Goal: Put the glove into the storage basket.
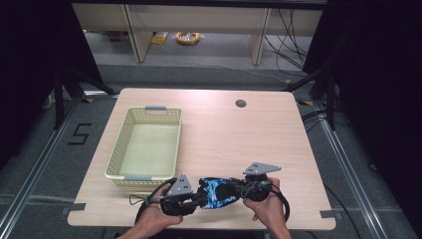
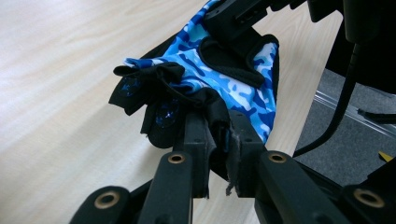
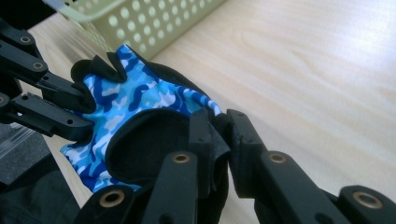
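Note:
A blue camouflage fingerless glove point(image 1: 217, 192) with black trim hangs between my two grippers near the table's front edge. My left gripper point(image 1: 195, 199) is shut on the glove's finger end; in the left gripper view its jaws pinch black fabric of the glove point(image 2: 205, 79). My right gripper point(image 1: 242, 189) is shut on the black cuff edge, and in the right gripper view the glove point(image 3: 135, 105) stretches from its jaws across to the left gripper point(image 3: 86, 114). The glove is lifted slightly off the wood.
A pale yellow perforated basket point(image 1: 146, 145) stands empty on the left half of the table point(image 1: 239, 139), just behind my left hand; its wall point(image 3: 154, 21) shows in the right gripper view. A round cable hole point(image 1: 241, 103) sits at the far edge.

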A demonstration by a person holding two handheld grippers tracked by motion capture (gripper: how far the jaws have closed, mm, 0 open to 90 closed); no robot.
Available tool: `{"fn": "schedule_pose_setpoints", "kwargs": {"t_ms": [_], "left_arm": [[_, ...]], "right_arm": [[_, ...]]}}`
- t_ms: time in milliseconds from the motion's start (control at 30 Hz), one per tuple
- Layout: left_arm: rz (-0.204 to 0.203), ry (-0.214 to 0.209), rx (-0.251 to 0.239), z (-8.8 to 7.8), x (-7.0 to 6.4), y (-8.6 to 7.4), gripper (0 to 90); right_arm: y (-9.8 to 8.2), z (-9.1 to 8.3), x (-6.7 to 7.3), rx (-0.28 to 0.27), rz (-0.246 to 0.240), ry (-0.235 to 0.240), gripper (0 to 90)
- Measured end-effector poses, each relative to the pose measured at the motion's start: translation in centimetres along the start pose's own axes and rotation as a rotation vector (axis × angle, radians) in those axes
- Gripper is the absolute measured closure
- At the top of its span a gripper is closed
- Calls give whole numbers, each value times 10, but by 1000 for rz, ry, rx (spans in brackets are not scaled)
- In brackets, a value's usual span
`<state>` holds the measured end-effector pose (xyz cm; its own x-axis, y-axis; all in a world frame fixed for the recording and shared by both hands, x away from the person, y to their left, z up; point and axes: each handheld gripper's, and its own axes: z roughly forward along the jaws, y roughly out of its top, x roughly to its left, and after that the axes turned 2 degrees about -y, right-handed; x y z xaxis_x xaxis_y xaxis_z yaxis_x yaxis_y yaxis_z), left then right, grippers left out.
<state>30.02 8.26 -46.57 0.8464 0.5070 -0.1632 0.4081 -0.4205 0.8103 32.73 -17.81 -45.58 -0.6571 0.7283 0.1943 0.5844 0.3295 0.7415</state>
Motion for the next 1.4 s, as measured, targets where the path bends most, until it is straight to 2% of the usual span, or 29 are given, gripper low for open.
{"fn": "schedule_pose_setpoints", "kwargs": {"t_ms": [67,100,133,200,233,267,300,333,400,433,467,533,600,700,767,833,1033,1067,1167,1200,1233,1267,1300,1400], "left_arm": [[16,5,-1,-6,3,7,792],[5,6,-4,-10,3,10,792],[9,11,-7,-12,4,12,792],[24,19,-9,-19,8,19,791],[19,21,-17,-21,9,21,791],[30,23,-17,-25,12,24,791],[29,28,-17,-28,13,27,791],[34,22,-23,-30,14,28,791],[27,22,-17,-35,17,30,790],[38,23,-7,-39,21,32,790],[13,21,-22,-42,24,33,789],[25,23,-16,-47,30,34,790],[12,34,-10,-53,37,33,790],[5,44,-10,-61,46,33,790],[-1,54,-12,-66,53,33,791],[-17,69,-20,-72,58,32,791],[-50,102,-41,-91,80,32,791],[-55,106,-27,-95,83,32,791],[-69,132,-24,-102,92,31,790],[-56,131,-10,-105,96,30,790],[-74,138,-28,-106,97,29,790],[-79,137,-20,-110,100,29,790],[-81,134,-21,-112,103,28,790],[-98,142,-14,-119,112,24,790]], "right_arm": [[8,-1,2,-10,-13,-2,814],[11,0,2,-22,-22,0,814],[14,0,5,-23,-5,14,815],[22,-1,4,-33,-20,8,814],[26,-1,6,-37,-3,10,815],[30,0,5,-57,-19,19,814],[33,0,7,-54,-8,26,814],[37,-1,7,-54,-18,17,814],[44,2,10,-66,-17,27,815],[47,2,9,-66,-34,22,814],[50,4,11,-60,-24,33,814],[57,6,16,-56,-21,22,814],[62,10,18,-73,-26,34,814],[71,18,24,-67,-30,41,814],[78,22,26,-68,-53,30,815],[85,29,30,-71,-38,51,815],[107,43,38,-84,-51,51,815],[110,46,41,-90,-48,64,815],[120,53,47,-81,-57,55,815],[123,57,49,-85,-64,52,815],[126,60,50,-85,-65,60,815],[129,62,51,-81,-83,53,815],[131,65,54,-74,-68,53,815],[137,73,59,-72,-74,62,815]]}}
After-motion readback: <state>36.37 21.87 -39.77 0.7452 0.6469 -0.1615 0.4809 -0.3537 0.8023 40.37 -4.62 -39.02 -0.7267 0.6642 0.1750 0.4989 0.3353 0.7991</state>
